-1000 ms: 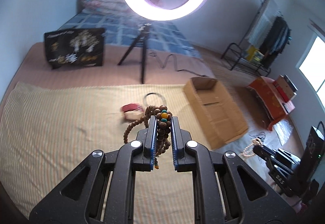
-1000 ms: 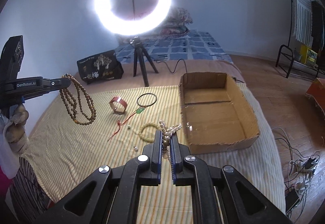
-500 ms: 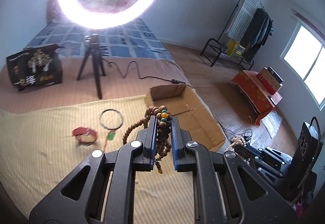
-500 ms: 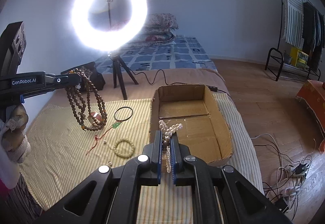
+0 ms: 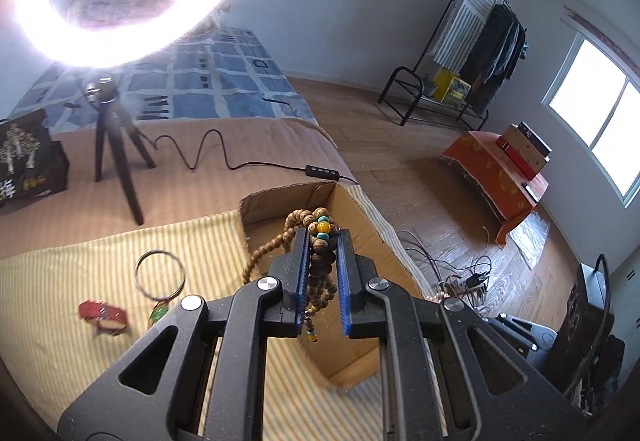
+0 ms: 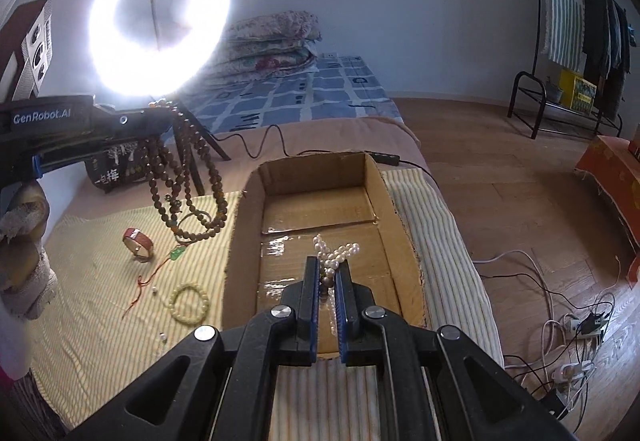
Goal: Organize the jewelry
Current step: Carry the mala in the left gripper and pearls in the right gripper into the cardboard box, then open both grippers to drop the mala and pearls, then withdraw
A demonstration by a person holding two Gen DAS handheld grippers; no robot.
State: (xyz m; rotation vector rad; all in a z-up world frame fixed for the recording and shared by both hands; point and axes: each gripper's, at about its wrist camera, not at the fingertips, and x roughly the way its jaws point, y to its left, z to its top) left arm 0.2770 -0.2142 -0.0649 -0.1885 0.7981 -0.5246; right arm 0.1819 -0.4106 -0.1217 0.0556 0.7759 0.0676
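Across the striped yellow bedcover (image 6: 100,341), both grippers carry jewelry toward the open brown cardboard box (image 6: 400,241) for sorting: the left gripper (image 5: 323,241) clenches brown wooden prayer beads (image 5: 320,261), the right gripper (image 6: 328,269) clamps a white pearl strand (image 6: 336,251) above it.

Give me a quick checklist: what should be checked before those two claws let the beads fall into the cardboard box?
1. Left claw grips the wooden bead string: ok.
2. Right claw grips the pearl strand: ok.
3. Pearls hang over the cardboard box: ok.
4. Wooden beads fully over the box: cannot tell; their loops seem to dangle over the striped cloth near its left wall.
5. Box floor free of clutter: ok.
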